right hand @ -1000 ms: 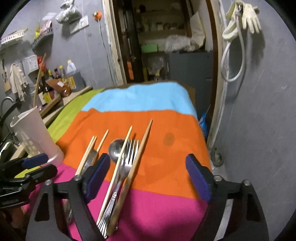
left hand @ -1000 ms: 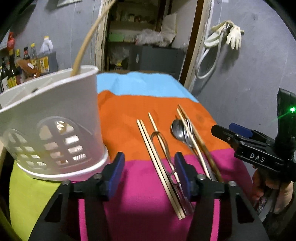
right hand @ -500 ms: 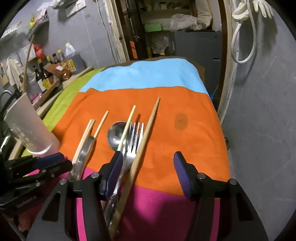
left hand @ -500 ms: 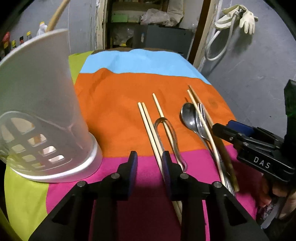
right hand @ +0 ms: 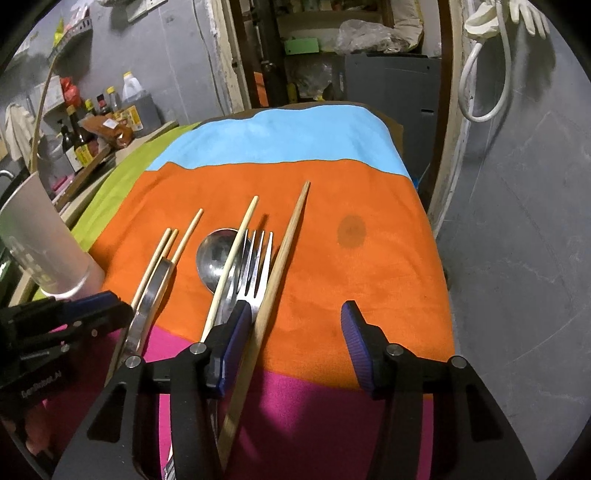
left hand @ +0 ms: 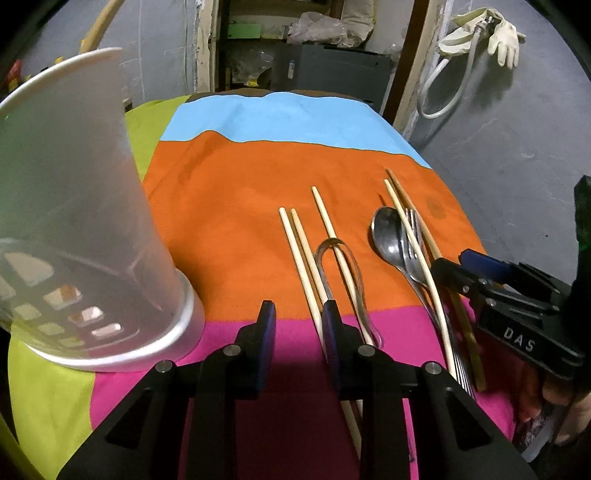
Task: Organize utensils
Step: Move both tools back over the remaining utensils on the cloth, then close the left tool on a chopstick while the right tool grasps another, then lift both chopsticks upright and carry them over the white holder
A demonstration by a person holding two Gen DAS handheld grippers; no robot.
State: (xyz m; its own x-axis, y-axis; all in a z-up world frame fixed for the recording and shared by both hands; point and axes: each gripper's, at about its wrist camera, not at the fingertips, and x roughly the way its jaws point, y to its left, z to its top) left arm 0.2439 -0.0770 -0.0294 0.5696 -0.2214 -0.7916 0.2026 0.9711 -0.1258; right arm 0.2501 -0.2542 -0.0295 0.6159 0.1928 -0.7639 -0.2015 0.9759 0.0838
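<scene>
Utensils lie in a row on a striped cloth. A pair of pale chopsticks and a bent metal tong lie just off the right finger of my left gripper. Its jaws stand narrowly open with only cloth between them. Further right lie a spoon, a fork and a pale chopstick across them. My right gripper is closing; a long brown chopstick lies between its jaws beside the left finger, with no pad pressing it. A white utensil holder stands at the left.
The table's right edge drops to a grey floor. Bottles crowd a counter at the back left. Rubber gloves and a hose hang on the wall by a doorway. The left gripper shows low in the right wrist view.
Both grippers have narrowed their jaws and dipped closer to the utensils. The holder now looms larger at the left of the left wrist view.
</scene>
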